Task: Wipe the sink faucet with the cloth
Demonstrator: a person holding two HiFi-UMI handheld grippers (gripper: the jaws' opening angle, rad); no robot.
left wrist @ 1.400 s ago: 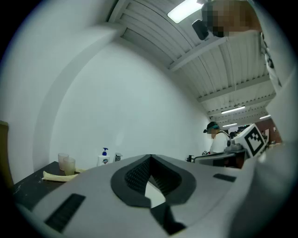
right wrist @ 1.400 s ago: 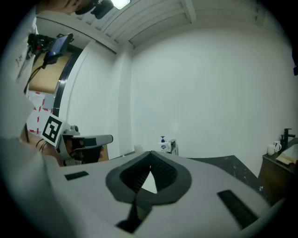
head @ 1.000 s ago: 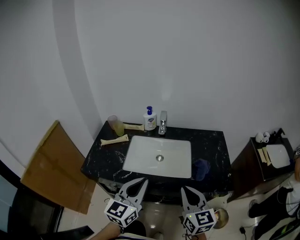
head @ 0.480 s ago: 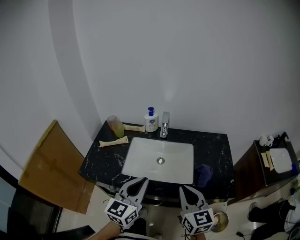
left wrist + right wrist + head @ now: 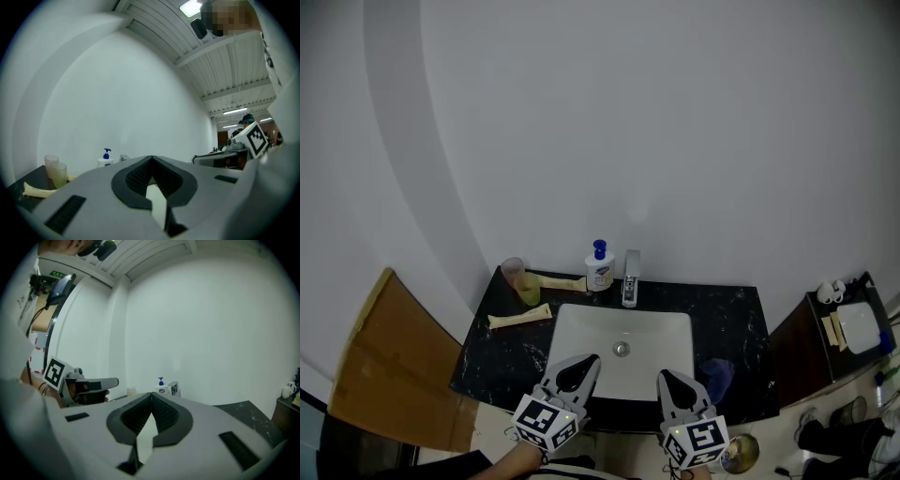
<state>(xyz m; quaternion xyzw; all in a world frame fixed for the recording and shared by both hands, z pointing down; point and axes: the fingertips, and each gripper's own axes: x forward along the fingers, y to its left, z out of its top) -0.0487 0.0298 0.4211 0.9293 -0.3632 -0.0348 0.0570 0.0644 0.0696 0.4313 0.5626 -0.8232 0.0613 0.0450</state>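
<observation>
The chrome faucet [image 5: 630,267] stands upright at the back of the white sink [image 5: 581,328], set in a black marble counter [image 5: 733,323]. A dark blue cloth [image 5: 716,378] lies crumpled on the counter right of the sink, near the front edge. My left gripper [image 5: 590,358] and right gripper [image 5: 663,375] hover side by side at the counter's front edge, both shut and empty. The faucet [image 5: 174,388] shows far off in the right gripper view beyond the shut right gripper [image 5: 151,393]. The left gripper [image 5: 151,157] is shut too.
A soap pump bottle [image 5: 599,267] stands left of the faucet. Stacked plastic cups [image 5: 519,278] and two pale flat sticks [image 5: 519,318] lie on the counter's left. Brown cardboard [image 5: 384,366] leans on the left. A dark side cabinet [image 5: 811,347] stands at the right.
Both grippers and the head have moved in toward the counter: the sink now lies lower and closer in the head view, just beyond the jaw tips. Both grippers stayed shut.
</observation>
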